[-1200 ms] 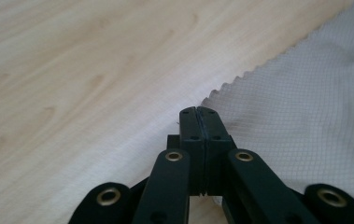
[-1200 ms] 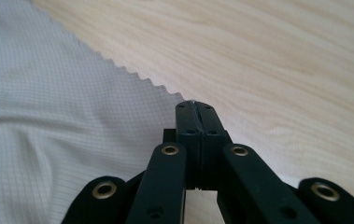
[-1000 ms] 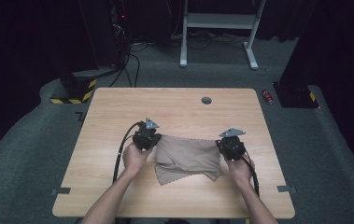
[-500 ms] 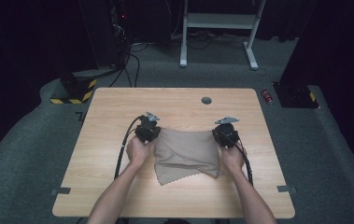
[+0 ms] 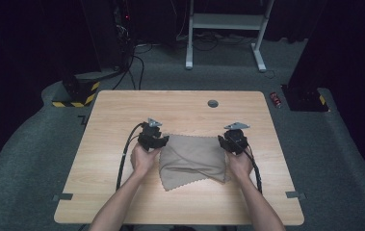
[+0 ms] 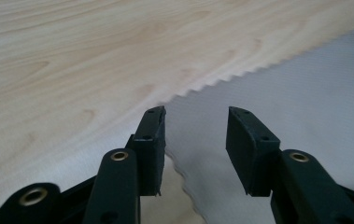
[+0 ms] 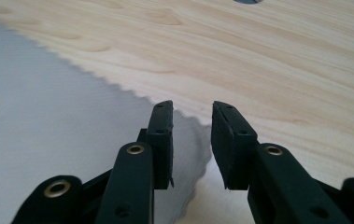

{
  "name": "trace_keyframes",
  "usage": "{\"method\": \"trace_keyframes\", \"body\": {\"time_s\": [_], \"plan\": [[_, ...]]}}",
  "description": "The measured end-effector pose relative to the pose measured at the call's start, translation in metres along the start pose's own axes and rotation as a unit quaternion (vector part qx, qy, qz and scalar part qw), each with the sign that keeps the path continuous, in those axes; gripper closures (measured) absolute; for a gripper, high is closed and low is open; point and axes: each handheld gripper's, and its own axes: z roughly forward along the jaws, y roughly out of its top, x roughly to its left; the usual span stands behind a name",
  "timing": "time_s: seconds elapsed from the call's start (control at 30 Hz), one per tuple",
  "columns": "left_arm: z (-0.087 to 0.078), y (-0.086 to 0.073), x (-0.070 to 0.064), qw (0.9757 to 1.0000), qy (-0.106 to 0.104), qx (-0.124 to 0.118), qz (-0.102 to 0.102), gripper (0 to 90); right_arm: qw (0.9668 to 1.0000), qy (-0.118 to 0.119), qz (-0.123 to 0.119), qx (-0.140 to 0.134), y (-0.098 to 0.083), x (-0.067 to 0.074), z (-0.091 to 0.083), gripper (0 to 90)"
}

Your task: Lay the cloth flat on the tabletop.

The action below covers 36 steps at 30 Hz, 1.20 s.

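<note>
Wooden table (image 5: 122, 192) bears a folded beige cloth (image 5: 192, 159) – zigzag-edged – between left tool (image 5: 159, 142) and right tool (image 5: 224, 143), both spread.

Table (image 5: 122, 192) bare around cloth (image 5: 192, 159); round grommet (image 5: 213, 103) far side.

So the cloth (image 5: 193, 161) lies on the table (image 5: 122, 110), a bit nearer the person's edge than the far one, roughly centred left to right. The left gripper (image 5: 156, 140) sits at the cloth's far left corner, the right gripper (image 5: 229, 142) at its far right corner, so the cloth is between them. In the left gripper view the jaws straddle the cloth's zigzag edge, with bare table off to the left. Right gripper view is mirrored: cloth left, table right. A small round disc (image 5: 213, 103) is on the table behind the cloth, near the far edge.
</note>
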Motion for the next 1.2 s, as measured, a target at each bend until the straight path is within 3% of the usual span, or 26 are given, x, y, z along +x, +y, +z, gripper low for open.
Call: {"method": "trace_keyframes", "body": {"time_s": [0.07, 0.13, 0.2, 0.23, 0.3, 0.33, 0.37, 0.4, 0.53, 0.57, 0.67, 0.77, 0.97, 1.1, 1.2], "plan": [[-0.007, -0.005, -0.004, 0.9999, -0.007, 0.002, 0.008, 56.9, 1.0, 0.009, -0.003, -0.001, -0.003, 0.001, -0.005, 69.0], [-0.026, -0.025, -0.019, 0.999, -0.033, 0.004, 0.028, 56.6, 0.9993, 0.033, -0.017, -0.006, -0.021, 0.009, -0.028, 72.5], [-0.037, -0.039, -0.029, 0.9981, -0.053, 0.001, 0.032, 57.0, 0.9986, 0.046, -0.028, -0.002, -0.031, 0.013, -0.037, 73.7], [-0.037, -0.039, -0.029, 0.9981, -0.053, 0.001, 0.032, 57.1, 0.9986, 0.046, -0.028, -0.002, -0.031, 0.013, -0.037, 73.7], [-0.046, -0.053, -0.042, 0.9966, -0.07, 0.0, 0.043, 57.3, 0.9976, 0.058, -0.036, 0.01, -0.043, 0.017, -0.043, 74.2], [-0.05, -0.062, -0.053, 0.9956, -0.08, 0.001, 0.049, 57.7, 0.9974, 0.057, -0.041, 0.02, -0.047, 0.02, -0.043, 74.0], [-0.05, -0.062, -0.053, 0.9956, -0.08, 0.001, 0.049, 57.7, 0.9974, 0.057, -0.041, 0.02, -0.047, 0.02, -0.043, 74.0], [-0.052, -0.07, -0.065, 0.9947, -0.079, 0.004, 0.066, 57.8, 0.9975, 0.049, -0.041, 0.029, -0.048, 0.02, -0.036, 73.8], [-0.052, -0.08, -0.078, 0.9929, -0.076, 0.014, 0.09, 58.5, 0.9978, 0.042, -0.032, 0.04, -0.046, 0.018, -0.022, 76.5], [-0.051, -0.082, -0.08, 0.9926, -0.084, 0.018, 0.086, 59.3, 0.9977, 0.037, -0.034, 0.046, -0.046, 0.018, -0.018, 78.9], [-0.048, -0.085, -0.082, 0.9924, -0.081, 0.027, 0.088, 60.9, 0.9976, 0.027, -0.041, 0.049, -0.043, 0.018, -0.011, 89.1], [-0.044, -0.086, -0.084, 0.9914, -0.078, 0.038, 0.098, 61.6, 0.9967, 0.015, -0.057, 0.055, -0.037, 0.019, -0.005, 89.6], [-0.043, -0.088, -0.084, 0.9904, -0.069, 0.042, 0.112, 63.7, 0.9968, -0.001, -0.052, 0.06, -0.025, 0.014, 0.005, 85.4], [-0.044, -0.091, -0.082, 0.9904, -0.063, 0.033, 0.118, 68.3, 0.9982, 0.024, -0.042, 0.035, -0.03, 0.017, -0.013, 78.9], [-0.044, -0.091, -0.081, 0.9902, -0.063, 0.033, 0.12, 71.7, 0.9965, 0.057, -0.059, 0.02, -0.04, 0.027, -0.04, 75.6]]}}
